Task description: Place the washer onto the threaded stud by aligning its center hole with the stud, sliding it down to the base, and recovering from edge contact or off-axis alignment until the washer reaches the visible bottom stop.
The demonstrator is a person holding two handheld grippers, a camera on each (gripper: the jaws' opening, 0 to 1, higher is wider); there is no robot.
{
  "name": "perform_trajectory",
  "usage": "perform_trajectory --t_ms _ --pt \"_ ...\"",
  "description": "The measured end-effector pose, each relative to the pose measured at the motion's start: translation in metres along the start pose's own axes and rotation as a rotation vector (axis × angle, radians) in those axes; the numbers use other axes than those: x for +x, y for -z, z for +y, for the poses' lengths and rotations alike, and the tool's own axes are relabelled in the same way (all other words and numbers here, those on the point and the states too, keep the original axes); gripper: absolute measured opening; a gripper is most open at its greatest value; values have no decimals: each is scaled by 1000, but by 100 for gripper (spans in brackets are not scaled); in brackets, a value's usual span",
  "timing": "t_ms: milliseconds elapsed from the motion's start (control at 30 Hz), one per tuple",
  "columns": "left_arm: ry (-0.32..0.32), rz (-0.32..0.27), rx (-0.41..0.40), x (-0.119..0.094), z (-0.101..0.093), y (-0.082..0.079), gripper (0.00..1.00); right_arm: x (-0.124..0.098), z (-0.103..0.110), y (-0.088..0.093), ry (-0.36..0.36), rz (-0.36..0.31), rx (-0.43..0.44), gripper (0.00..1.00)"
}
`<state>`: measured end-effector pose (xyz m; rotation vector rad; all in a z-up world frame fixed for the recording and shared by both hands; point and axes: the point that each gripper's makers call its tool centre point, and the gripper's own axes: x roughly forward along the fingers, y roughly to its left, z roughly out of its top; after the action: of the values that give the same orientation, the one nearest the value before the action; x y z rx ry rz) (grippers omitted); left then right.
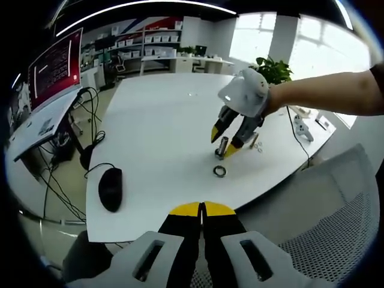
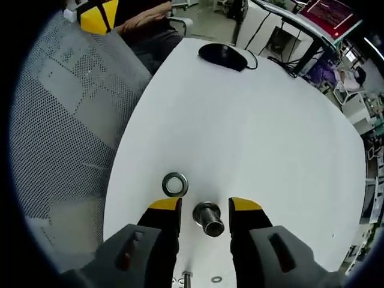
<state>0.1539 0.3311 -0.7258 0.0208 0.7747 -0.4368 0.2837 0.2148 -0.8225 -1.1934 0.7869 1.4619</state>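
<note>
A short metal threaded stud (image 2: 208,218) stands upright on the white table (image 2: 258,120). My right gripper (image 2: 205,205) is open, one yellow-tipped jaw on each side of the stud with small gaps between. A steel washer (image 2: 174,183) lies flat on the table just beyond the left jaw, apart from the stud. In the left gripper view the right gripper (image 1: 223,143) reaches down around the stud (image 1: 221,144), and the washer (image 1: 220,171) lies nearer to me. My left gripper (image 1: 202,210) is shut with nothing in it, held back past the table's near edge.
A black mouse (image 1: 110,188) with its cable lies at the table's left corner. Small loose metal parts (image 1: 256,144) lie behind the stud. A grey mesh chair (image 2: 66,120) stands against the table's edge. A desk with a monitor (image 1: 57,66) is off to the left.
</note>
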Motion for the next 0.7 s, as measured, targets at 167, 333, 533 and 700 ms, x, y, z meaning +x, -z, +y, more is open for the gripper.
perform_trajectory --t_ms 167,333,533,700 --pt "-1 2 0 0 0 1 0 0 7 -9 -20 -13 -18 34" --pt "-1 5 1 0 0 1 0 2 12 -14 -27 -15 -49 34" --pt "-1 6 1 0 0 1 0 9 23 -15 -50 3 -90 35" --pt "-1 8 1 0 0 2 0 16 30 -17 -65 3 -98 34"
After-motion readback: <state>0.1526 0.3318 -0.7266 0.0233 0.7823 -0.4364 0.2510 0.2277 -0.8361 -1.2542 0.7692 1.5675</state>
